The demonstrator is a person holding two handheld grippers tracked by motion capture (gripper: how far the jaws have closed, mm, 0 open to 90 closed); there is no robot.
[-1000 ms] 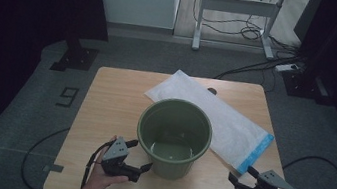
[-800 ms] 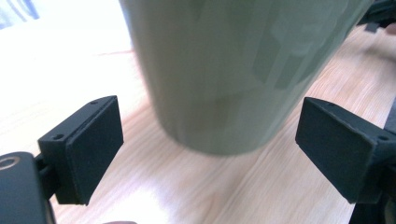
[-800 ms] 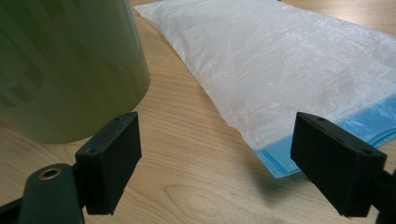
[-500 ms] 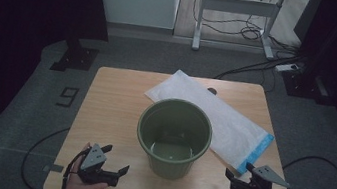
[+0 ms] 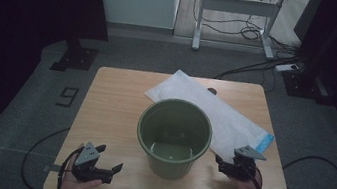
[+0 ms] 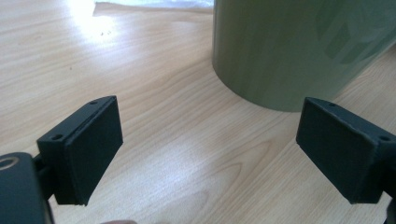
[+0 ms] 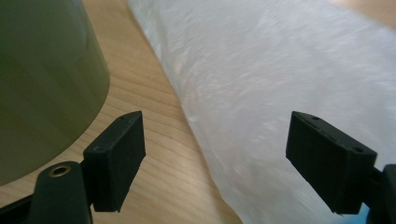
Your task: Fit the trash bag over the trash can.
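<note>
A green plastic bucket (image 5: 174,136) stands upright and empty at the middle of the wooden table (image 5: 115,101). Behind it and to its right lies a flat white bag (image 5: 219,114) with a blue end. My left gripper (image 5: 109,159) is open near the front left edge, apart from the bucket (image 6: 299,46), with bare wood between its jaws (image 6: 210,140). My right gripper (image 5: 222,164) is low at the bucket's right, over the bag's near edge. Its jaws have just been closing slightly but stand open (image 7: 215,149), with the bag (image 7: 261,84) between them and no pad pressing it. The bucket wall (image 7: 42,84) is at its left.
The table's front edge is close under both hands. Cables trail from the grippers over the grey floor (image 5: 21,118). A metal stand (image 5: 237,9) and more cables lie beyond the far edge. Dark curtains flank the scene.
My left gripper has drawn back from the bucket's side to the front left of the table. My right gripper has moved left and forward, onto the bag's near edge beside the bucket.
</note>
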